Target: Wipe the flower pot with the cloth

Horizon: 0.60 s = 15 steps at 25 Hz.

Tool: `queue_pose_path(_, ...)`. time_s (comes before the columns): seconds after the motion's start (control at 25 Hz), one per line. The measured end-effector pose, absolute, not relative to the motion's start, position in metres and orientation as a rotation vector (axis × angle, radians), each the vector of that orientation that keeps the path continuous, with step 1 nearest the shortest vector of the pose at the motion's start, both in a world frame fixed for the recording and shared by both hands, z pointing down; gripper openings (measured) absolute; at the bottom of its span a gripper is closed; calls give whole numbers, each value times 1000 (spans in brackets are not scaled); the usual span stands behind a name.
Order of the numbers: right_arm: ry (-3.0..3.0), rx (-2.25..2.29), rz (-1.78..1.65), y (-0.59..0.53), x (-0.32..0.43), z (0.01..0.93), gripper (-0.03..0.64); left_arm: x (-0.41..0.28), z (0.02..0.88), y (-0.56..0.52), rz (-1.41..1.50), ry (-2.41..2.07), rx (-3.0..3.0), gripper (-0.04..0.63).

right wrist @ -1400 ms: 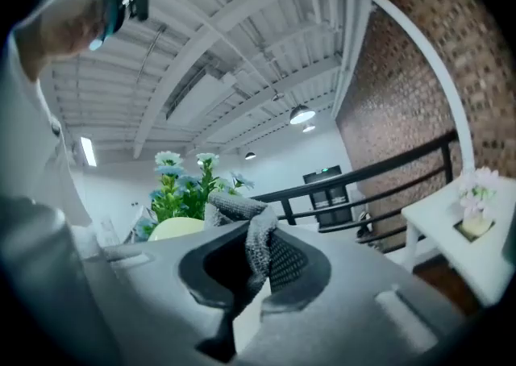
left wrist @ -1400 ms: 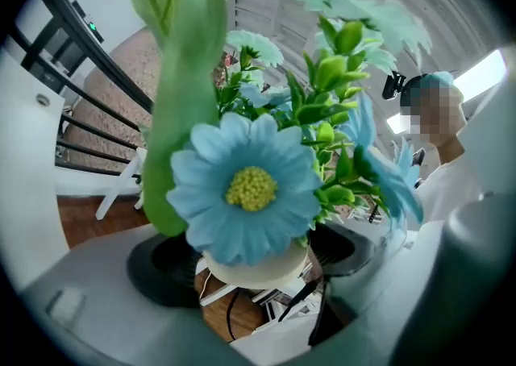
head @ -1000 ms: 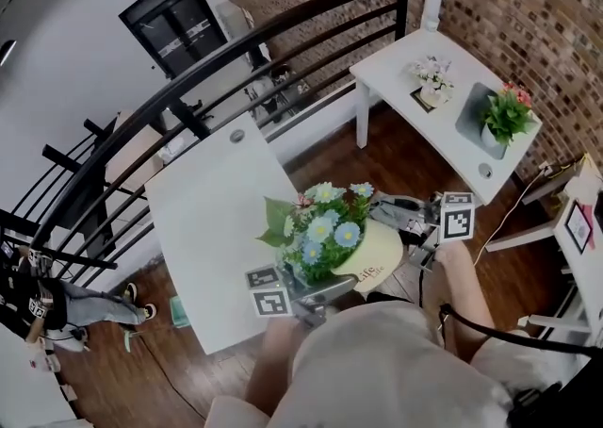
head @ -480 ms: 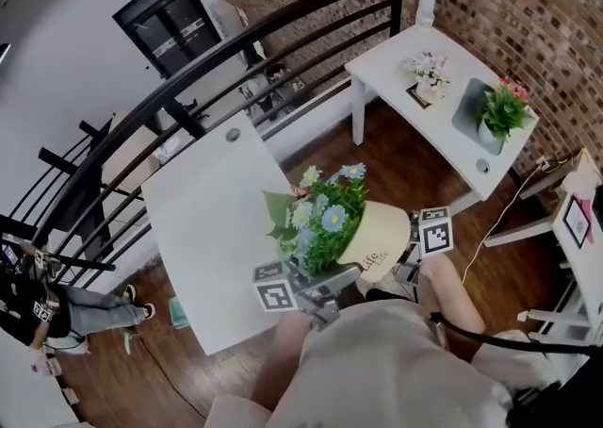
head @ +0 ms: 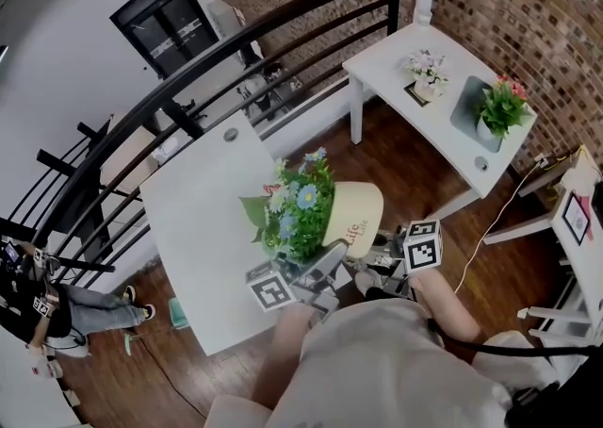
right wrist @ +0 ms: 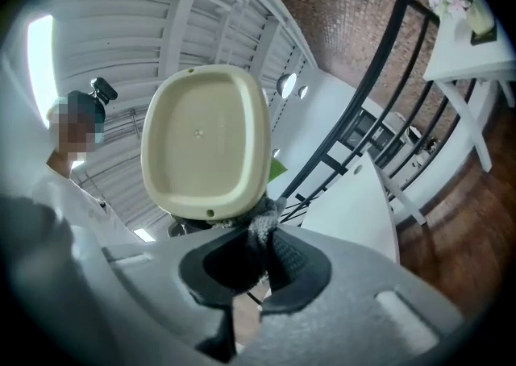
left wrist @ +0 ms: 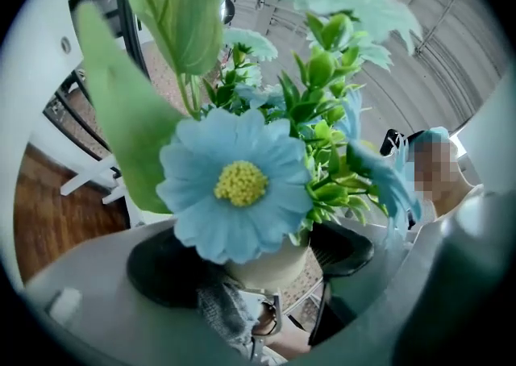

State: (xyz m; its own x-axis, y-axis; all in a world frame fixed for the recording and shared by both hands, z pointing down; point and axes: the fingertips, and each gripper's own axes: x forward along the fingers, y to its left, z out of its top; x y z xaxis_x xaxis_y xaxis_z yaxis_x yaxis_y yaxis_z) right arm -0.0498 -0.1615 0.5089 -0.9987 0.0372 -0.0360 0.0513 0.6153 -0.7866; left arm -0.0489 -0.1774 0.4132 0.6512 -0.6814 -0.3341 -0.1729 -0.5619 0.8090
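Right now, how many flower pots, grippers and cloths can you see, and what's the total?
Flower pots: 3, the held pot, plus a small pot and a leafy pot on the far table
Grippers: 2, the left gripper and the right gripper
Cloths: 1, the cloth in the right gripper
Total: 6
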Motion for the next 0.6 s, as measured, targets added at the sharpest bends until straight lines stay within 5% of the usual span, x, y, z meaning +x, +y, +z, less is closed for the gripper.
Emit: queue_pose_path(0.6, 3031, -33, -628, -134, -51, 432, 5, -103, 457, -180, -700, -1019, 1985, 440)
